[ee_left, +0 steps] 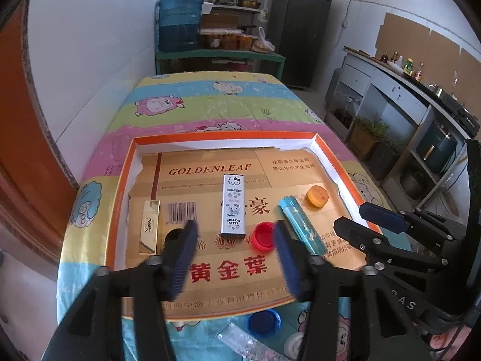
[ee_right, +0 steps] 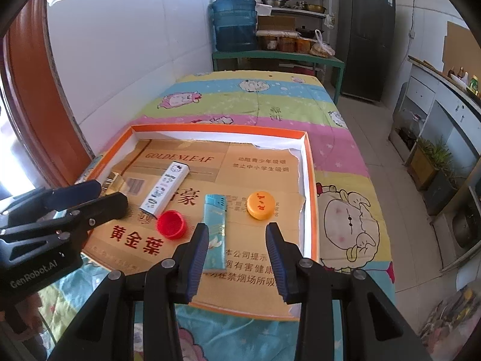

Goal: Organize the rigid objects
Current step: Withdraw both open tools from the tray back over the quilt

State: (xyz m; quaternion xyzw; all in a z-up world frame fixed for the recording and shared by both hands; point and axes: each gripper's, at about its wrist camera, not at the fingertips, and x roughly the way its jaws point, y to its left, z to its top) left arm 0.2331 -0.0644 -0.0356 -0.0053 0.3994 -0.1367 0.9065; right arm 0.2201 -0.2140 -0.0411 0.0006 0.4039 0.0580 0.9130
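A shallow orange-rimmed tray (ee_left: 120, 180) lined with gold cardboard lies on the quilt-covered table. In it lie a gold lighter (ee_left: 148, 225), a white Hello Kitty box (ee_left: 233, 207), a red cap (ee_left: 264, 236), a cyan lighter (ee_left: 302, 225) and an orange cap (ee_left: 317, 196). My left gripper (ee_left: 235, 231) hovers open above the red cap and the box's near end, gripping nothing. My right gripper (ee_right: 237, 231) is open over the tray's near right part; the cyan lighter (ee_right: 214, 234) lies just beside its left finger and the orange cap (ee_right: 261, 205) lies beyond it.
On the quilt in front of the tray lie a blue cap (ee_left: 264, 322), a clear wrapper (ee_left: 240, 340) and a white cap (ee_left: 293, 344). A white wall runs along the table's left side. A shelf with a water jug (ee_left: 180, 21) stands behind.
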